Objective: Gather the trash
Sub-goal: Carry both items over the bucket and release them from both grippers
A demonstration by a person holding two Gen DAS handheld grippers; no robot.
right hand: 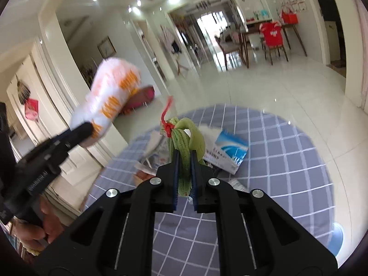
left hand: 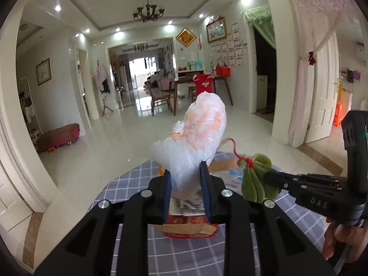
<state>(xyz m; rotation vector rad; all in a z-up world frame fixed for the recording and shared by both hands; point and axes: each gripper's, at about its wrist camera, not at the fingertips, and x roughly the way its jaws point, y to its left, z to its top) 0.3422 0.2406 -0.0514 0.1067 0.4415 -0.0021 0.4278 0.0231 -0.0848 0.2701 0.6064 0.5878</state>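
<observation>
My left gripper is shut on a white plastic bag with orange print and holds it above the round table with the grey checked cloth. The bag also shows in the right wrist view, raised at the left. My right gripper is shut on a green leaf bundle tied with red string, held over the table. In the left wrist view the bundle hangs at the right gripper's tip, beside the bag. Loose trash lies on the cloth: a red and brown carton and papers.
A blue and white box and crumpled papers lie on the table. Beyond the table is a glossy tiled floor, a pink low stool, and a dining table with chairs far back. Doorways stand on both sides.
</observation>
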